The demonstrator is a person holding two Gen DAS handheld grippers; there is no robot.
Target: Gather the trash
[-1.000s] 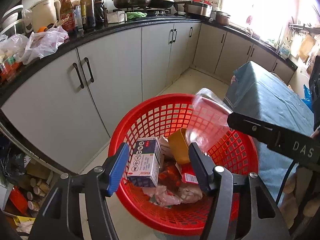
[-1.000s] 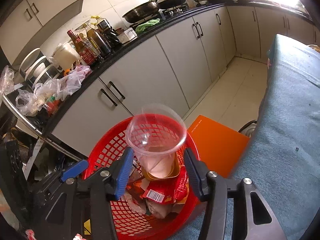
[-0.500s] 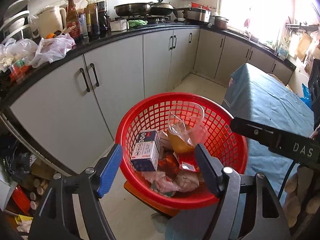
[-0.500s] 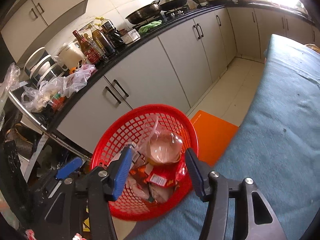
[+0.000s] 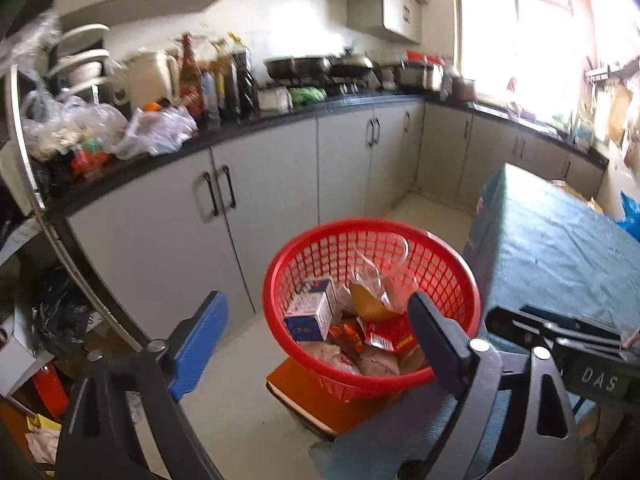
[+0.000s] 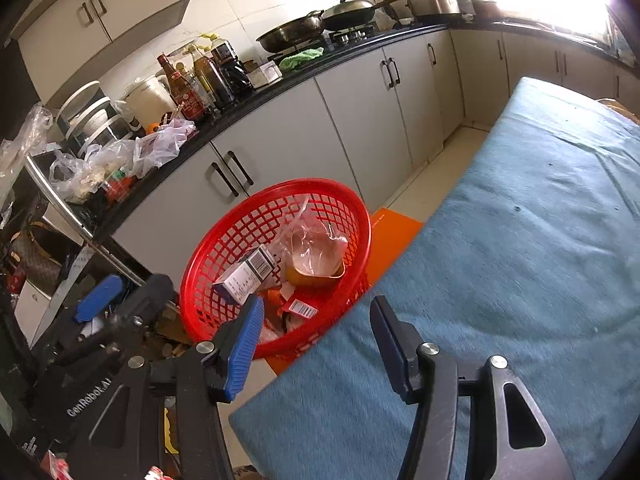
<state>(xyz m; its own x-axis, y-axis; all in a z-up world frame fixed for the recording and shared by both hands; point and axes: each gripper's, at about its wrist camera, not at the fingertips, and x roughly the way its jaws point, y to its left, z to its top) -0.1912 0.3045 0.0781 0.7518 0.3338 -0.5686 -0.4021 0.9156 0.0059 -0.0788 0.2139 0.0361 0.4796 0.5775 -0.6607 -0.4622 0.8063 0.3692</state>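
Left wrist view: left gripper (image 5: 316,320) jaws spread wide, have just been opening, nothing between them. Beyond the fingertips, red basket (image 5: 460,280) sits on an orange stool (image 5: 320,404) on the floor, just beside the table with blue cloth (image 5: 560,248). Inside the basket: clear plastic cup (image 5: 384,272) tilted over a yellow bowl (image 5: 368,304), a white-and-blue carton (image 5: 312,312) at left, red wrappers (image 5: 388,336) and crumpled tissue lower down. Right gripper's black body (image 5: 560,344) shows at right edge. Grey cabinets (image 5: 280,184) behind, cluttered dark counter above.

Right wrist view: right gripper (image 6: 316,332) jaws partly apart, empty, hanging over the near corner of the blue cloth (image 6: 520,260). Red basket (image 6: 200,264) ahead-left, off the table edge, cup (image 6: 316,248) lying in the bowl, carton (image 6: 244,276) beside it. Left gripper (image 6: 96,300) at lower left, blue pad visible.
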